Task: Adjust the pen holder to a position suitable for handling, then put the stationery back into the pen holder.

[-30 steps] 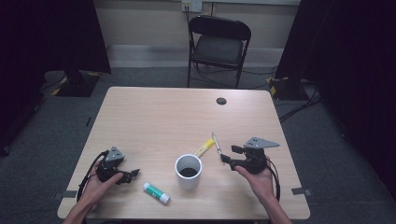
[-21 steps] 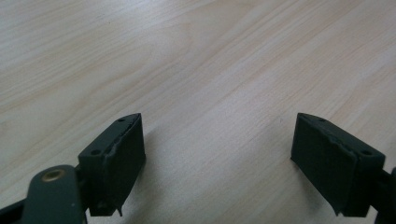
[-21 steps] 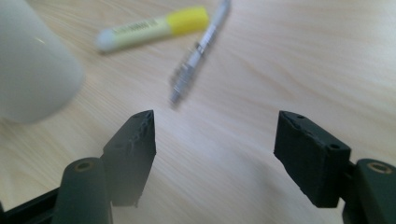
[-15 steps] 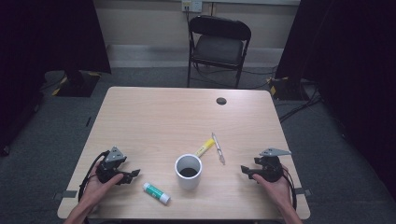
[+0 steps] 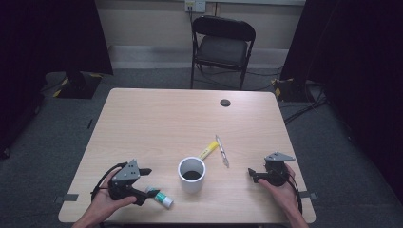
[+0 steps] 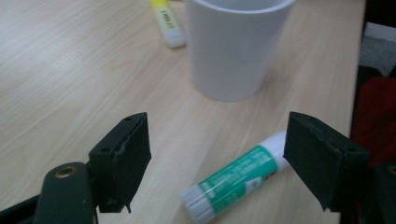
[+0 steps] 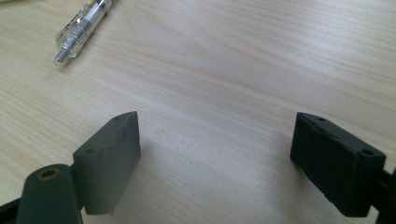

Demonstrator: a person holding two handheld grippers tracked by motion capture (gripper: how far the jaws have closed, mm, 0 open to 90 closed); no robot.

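A white cup (image 5: 192, 174) stands near the table's front middle. A green and white glue stick (image 5: 159, 197) lies to its left, at the front edge. My left gripper (image 5: 145, 185) hovers over the stick with its jaws on either side, and they have just been closing. In the left gripper view the glue stick (image 6: 238, 179) lies on the wood between the pads, untouched. A yellow marker (image 5: 209, 149) and a clear pen (image 5: 222, 151) lie behind the cup. My right gripper (image 5: 252, 175) rests low at the front right. Its jaws have just been opening and nothing is between them.
A dark round disc (image 5: 225, 102) sits in the tabletop at the far right. A black folding chair (image 5: 221, 47) stands behind the table (image 5: 157, 118). In the right gripper view the pen (image 7: 84, 28) lies ahead at the upper left, with bare wood between.
My right gripper drew away from the pen to the front right and sank to the table, jaws widening. My left gripper moved right and lifted over the glue stick.
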